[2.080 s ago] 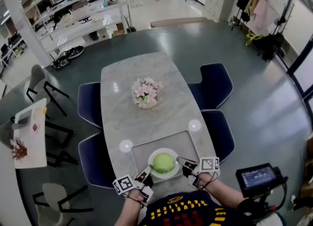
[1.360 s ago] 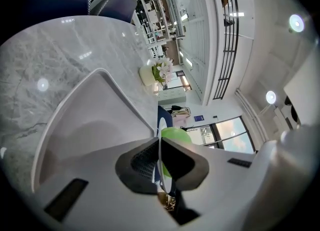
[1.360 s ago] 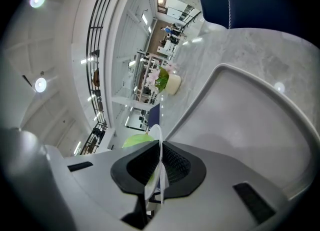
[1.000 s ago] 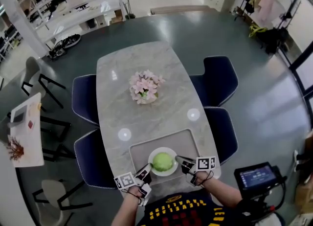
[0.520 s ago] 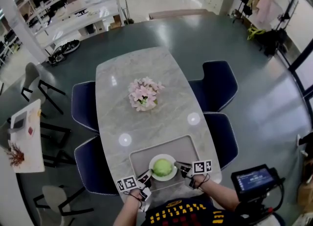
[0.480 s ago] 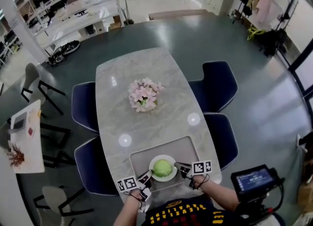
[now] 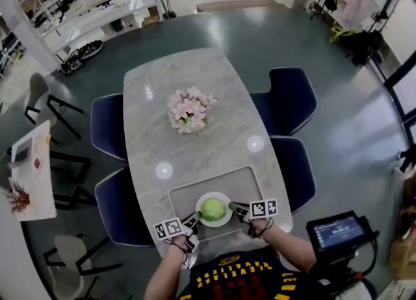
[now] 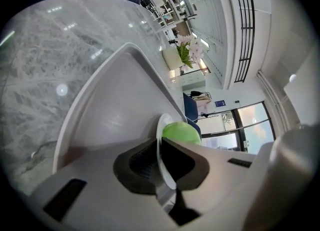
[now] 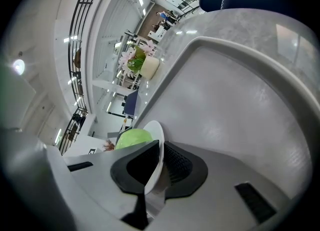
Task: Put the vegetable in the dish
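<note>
A round green vegetable [image 7: 212, 208] lies in a white dish [image 7: 223, 220] on a grey tray [image 7: 195, 189] at the table's near end. My left gripper [image 7: 190, 223] holds the dish's left rim and my right gripper [image 7: 236, 210] holds its right rim. In the left gripper view the left gripper [image 8: 161, 149] is shut on the thin dish rim [image 8: 160, 127], with the vegetable [image 8: 181, 131] just beyond. In the right gripper view the right gripper [image 9: 158, 158] is shut on the dish rim [image 9: 154, 131], the vegetable [image 9: 133, 138] behind it.
A vase of pink flowers [image 7: 187, 112] stands mid-table. Two round white coasters [image 7: 164, 170] [image 7: 255, 143] lie beyond the tray's far corners. Dark blue chairs [image 7: 291, 100] [image 7: 108, 125] flank the marble table [image 7: 169, 78]. The table's near edge is right by my grippers.
Both grippers have drawn in against the dish's rim from either side. The dish with the vegetable keeps its place on the tray; the head view has shifted a little.
</note>
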{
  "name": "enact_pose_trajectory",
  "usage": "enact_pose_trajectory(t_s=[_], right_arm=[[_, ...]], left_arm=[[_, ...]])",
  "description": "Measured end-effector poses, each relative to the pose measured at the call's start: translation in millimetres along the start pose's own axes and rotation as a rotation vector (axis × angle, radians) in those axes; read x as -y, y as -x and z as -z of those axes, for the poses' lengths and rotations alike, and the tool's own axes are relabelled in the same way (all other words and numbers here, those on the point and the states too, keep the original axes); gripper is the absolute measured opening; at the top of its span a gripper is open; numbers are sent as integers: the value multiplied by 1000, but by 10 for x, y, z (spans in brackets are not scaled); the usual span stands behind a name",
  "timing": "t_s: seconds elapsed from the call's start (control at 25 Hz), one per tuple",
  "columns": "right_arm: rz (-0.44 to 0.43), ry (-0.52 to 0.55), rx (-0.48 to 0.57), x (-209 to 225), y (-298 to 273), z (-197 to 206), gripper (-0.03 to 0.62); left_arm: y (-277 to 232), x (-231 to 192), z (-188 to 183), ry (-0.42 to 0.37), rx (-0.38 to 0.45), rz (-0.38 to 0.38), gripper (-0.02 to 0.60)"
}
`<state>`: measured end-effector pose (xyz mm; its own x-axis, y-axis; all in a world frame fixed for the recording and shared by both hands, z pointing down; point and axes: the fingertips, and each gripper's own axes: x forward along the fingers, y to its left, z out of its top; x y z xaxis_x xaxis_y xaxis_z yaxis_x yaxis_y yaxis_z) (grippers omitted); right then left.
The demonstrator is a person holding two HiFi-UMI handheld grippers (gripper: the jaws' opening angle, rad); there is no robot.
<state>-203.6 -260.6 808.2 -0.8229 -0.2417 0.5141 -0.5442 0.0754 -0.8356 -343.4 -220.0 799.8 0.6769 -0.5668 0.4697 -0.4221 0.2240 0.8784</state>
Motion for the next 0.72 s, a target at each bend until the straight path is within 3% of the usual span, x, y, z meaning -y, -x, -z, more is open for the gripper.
enact_pose_trajectory(t_s=[0.6,0.72], right_arm=[[104,28,-47,-89,46,37,20],[126,71,-52,-81,34,36,20]], left_arm=[[41,44,43,12,-12,-73,23],[37,13,51,-18,-21,-113,26]])
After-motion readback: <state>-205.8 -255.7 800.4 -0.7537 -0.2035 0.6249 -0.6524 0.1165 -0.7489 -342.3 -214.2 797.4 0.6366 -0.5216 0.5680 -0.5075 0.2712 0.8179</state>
